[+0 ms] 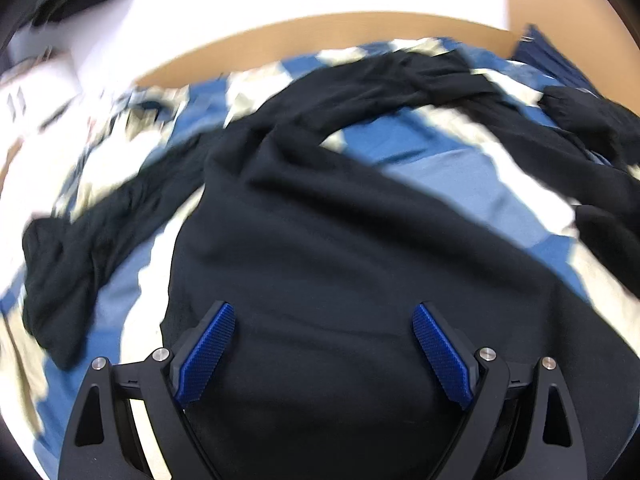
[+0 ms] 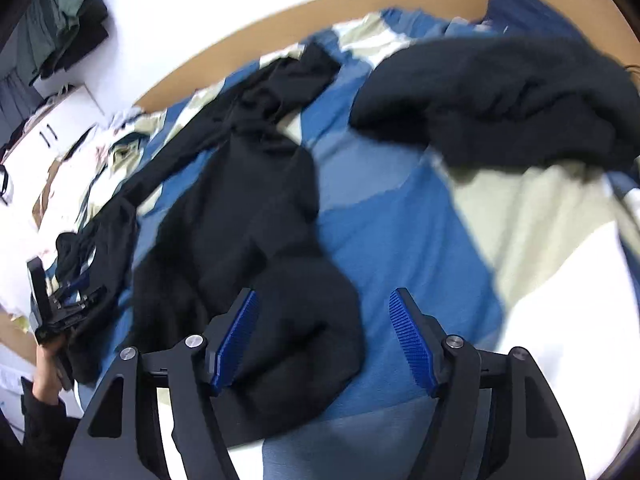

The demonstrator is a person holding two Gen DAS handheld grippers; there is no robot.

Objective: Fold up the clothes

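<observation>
Black garment (image 1: 320, 240) spread across centre frame on blue-and-cream patterned bedding (image 2: 420, 240).
Left gripper (image 1: 324, 356) spread wide above it; right gripper (image 2: 324, 340) parted, pinching nothing.

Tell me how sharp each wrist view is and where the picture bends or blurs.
Left wrist view: the left gripper is crisp, while the black garment and the patterned blue bedspread smear with motion blur, worst toward the left edge. Right wrist view: the right gripper is sharp, the bedding soft and streaked. In both, the fisheye bows the wooden bed edge into an arc and darkens the corners.
</observation>
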